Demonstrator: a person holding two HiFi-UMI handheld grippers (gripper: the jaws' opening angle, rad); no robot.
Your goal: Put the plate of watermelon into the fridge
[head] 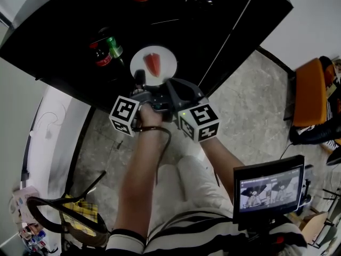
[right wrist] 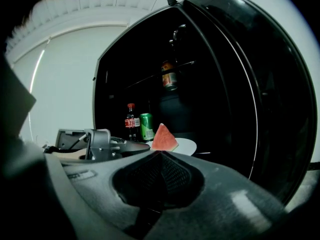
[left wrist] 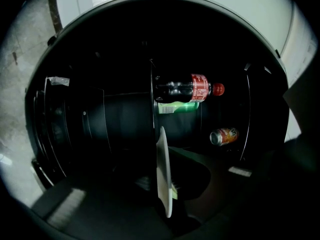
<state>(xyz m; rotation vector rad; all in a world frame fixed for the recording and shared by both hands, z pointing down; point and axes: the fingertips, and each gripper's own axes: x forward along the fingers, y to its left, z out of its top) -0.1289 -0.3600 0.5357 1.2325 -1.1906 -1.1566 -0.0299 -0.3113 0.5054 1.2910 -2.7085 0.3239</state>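
A white plate [head: 160, 57] carrying a red watermelon wedge [head: 153, 64] hangs inside the open black fridge [head: 64, 31], beside a cola bottle [head: 100, 54] and a green can [head: 114, 47]. My left gripper [head: 139, 80] is shut on the plate's near rim. In the left gripper view the plate [left wrist: 163, 169] shows edge-on between the dark jaws of the left gripper [left wrist: 167, 209]. My right gripper [head: 173, 87] sits just right of the left one, short of the plate. Its jaws meet, with nothing between them, at the right gripper's tip [right wrist: 160, 153], below the wedge [right wrist: 164, 138]. Whether the plate rests on a shelf I cannot tell.
An orange can [right wrist: 169, 79] lies on a higher shelf. The fridge door [right wrist: 260, 84] stands open on the right. Behind me are a monitor [head: 269, 188], an orange chair [head: 309, 92] and a bag [head: 69, 217] on the stone floor.
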